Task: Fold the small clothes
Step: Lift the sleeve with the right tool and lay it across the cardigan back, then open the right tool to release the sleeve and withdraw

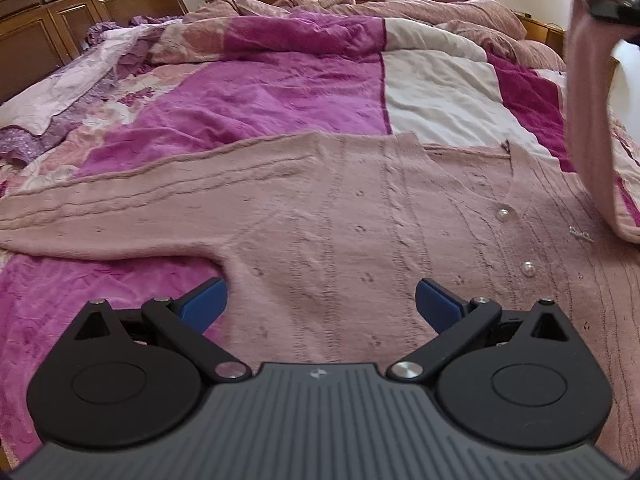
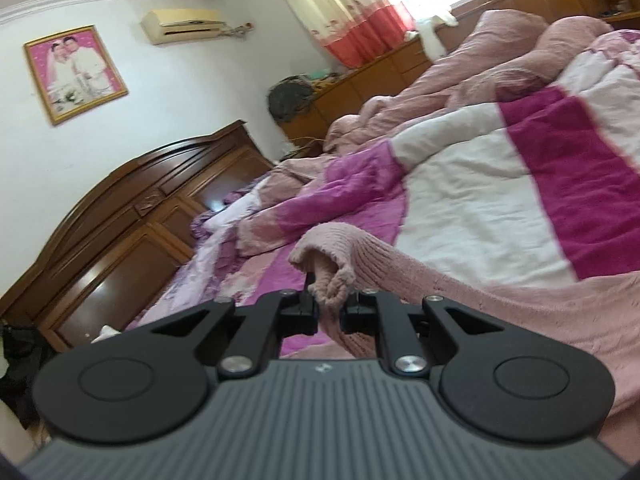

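Observation:
A pale pink knit cardigan (image 1: 340,216) with pearl buttons (image 1: 502,213) lies spread flat on the bed, one sleeve (image 1: 120,204) stretched out to the left. My left gripper (image 1: 320,304) is open and empty, low over the cardigan's lower body. My right gripper (image 2: 330,312) is shut on the cuff of the other sleeve (image 2: 332,264) and holds it lifted above the bed. That raised sleeve (image 1: 588,112) also hangs at the right edge of the left wrist view, with the right gripper (image 1: 616,12) at its top.
The bed is covered by a magenta, pink and white quilt (image 1: 280,92) with a bunched pink blanket (image 1: 400,4) at the far side. A dark wooden headboard (image 1: 60,20) stands at the left. Wooden cabinets (image 2: 380,76) and a curtained window (image 2: 360,8) lie beyond.

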### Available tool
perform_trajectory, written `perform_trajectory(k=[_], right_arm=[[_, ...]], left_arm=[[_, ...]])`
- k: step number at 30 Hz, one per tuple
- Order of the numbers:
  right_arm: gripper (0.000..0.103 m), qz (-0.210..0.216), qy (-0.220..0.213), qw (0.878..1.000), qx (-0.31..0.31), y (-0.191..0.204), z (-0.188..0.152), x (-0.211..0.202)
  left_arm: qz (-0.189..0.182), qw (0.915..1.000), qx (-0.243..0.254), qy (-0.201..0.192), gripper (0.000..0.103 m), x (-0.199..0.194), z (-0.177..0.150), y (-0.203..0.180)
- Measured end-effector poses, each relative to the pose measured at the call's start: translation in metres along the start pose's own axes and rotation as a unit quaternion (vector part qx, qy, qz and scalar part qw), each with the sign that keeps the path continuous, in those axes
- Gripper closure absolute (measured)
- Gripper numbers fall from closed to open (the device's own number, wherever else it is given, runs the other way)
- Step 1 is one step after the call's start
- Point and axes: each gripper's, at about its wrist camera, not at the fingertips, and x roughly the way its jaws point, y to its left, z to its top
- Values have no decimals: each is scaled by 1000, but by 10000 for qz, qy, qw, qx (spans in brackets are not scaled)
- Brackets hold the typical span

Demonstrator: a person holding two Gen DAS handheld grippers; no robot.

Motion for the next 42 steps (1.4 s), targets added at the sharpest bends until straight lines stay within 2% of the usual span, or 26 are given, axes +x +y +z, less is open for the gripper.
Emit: perform_trajectory(k=[5, 16, 22, 26, 30, 31, 33, 35, 36, 39, 42], right_arm=[[90, 294, 231, 9992, 143, 18, -21, 33], [90, 408, 804, 9959, 116, 29, -67, 85], [90, 527, 991, 9936, -99, 50, -91, 106], [90, 305, 1202, 9906, -573, 62, -113, 131], [87, 59, 1499, 9875, -482, 55, -135, 157], [85, -28, 1586, 9865, -412, 52, -139, 161], [76, -22, 1690, 9854, -216, 47, -145, 162], [50, 266, 1787, 9835, -36, 44, -147, 157], [46, 389, 1786, 9831, 2, 44, -147, 152], [43, 577, 1663, 9843, -142, 44, -142, 134], [43, 440, 1554, 9867, -205, 36, -132, 112]], left_arm=[[144, 9998, -107, -42, 0, -9, -4, 18], [345, 9992, -209, -13, 0, -14, -14, 39], [436, 9985, -317, 16, 0, -10, -16, 47], [453, 9982, -390, 60, 0, -8, -17, 51], [447, 9981, -421, 98, 0, -5, -18, 52], [447, 9981, -420, 113, 0, -4, -19, 51], [439, 9981, -408, 120, 0, -4, -19, 51], [407, 9984, -380, 98, 0, -5, -19, 51], [404, 9985, -367, 93, 0, -4, -18, 51], [410, 9986, -341, 62, 0, -4, -15, 50], [370, 9987, -342, 31, 0, -2, -9, 49]])
